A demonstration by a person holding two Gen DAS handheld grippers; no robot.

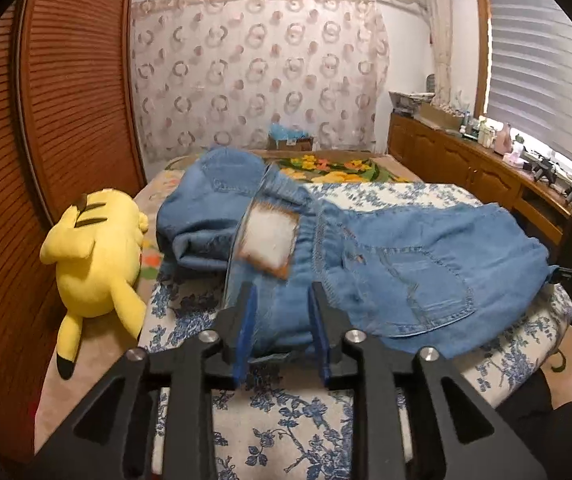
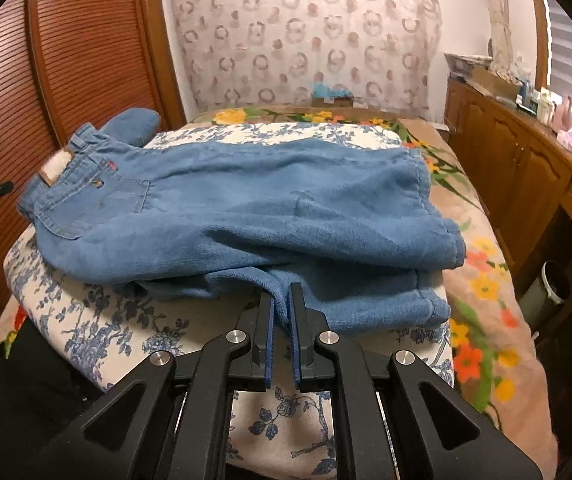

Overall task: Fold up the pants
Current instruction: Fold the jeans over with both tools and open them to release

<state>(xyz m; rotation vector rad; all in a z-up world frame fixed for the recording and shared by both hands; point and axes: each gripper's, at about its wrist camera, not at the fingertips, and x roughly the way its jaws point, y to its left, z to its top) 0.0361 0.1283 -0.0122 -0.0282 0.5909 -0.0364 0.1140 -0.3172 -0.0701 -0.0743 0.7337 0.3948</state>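
Observation:
Blue denim pants (image 1: 406, 248) lie folded lengthwise across a blue-flowered white pad (image 1: 286, 412) on the bed. The waistband end, with its pale leather patch (image 1: 270, 238), is blurred and bunched on the left. My left gripper (image 1: 283, 292) stands open at that end, denim loose between its fingers. In the right wrist view the pants (image 2: 266, 208) stretch from the patch (image 2: 56, 166) at the left to the hems at the right. My right gripper (image 2: 281, 296) is shut on a fold of the lower leg layer at the pad's near edge.
A yellow plush toy (image 1: 94, 256) lies left of the pad, against a slatted wooden door (image 1: 66, 100). Along the right runs a wooden cabinet (image 1: 466, 168) with clutter on top. A flowered bedspread (image 2: 482, 280) and a bin (image 2: 546, 284) are to the right.

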